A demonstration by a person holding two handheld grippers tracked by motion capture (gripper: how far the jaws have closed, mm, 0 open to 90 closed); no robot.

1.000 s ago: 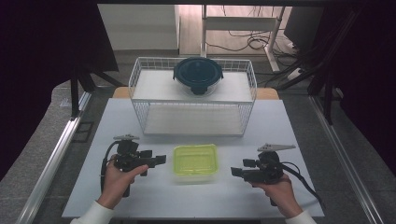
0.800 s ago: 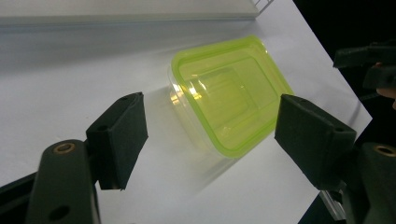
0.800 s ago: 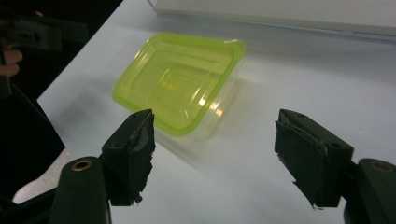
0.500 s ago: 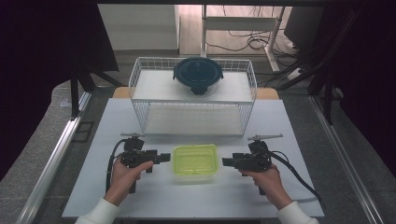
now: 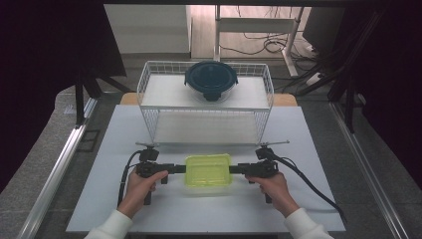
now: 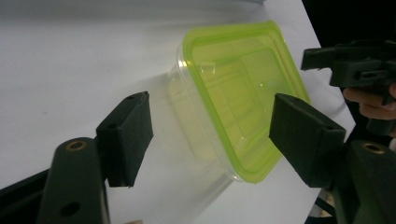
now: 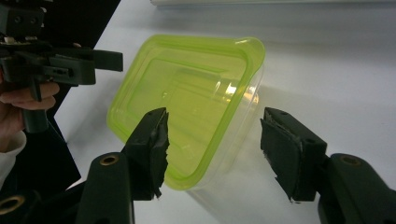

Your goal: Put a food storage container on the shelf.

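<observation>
I have the white table (image 5: 308, 149) ahead of me, with a wire basket (image 5: 206, 102) at its far side carrying a round dark-lidded bowl (image 5: 211, 79), well beyond both jaws. The green-lidded container (image 5: 208, 170) sits flat on the table between my two tools, which come at its short ends from opposite sides, I judge so that I can lift it level. My left gripper (image 6: 210, 135) has its jaws apart, straddling the near corner of the lid without pressing; they have just been closing. My right gripper (image 7: 212, 149) likewise stands parted around its end, lid rim between the pads, and has also just been closing in.
</observation>
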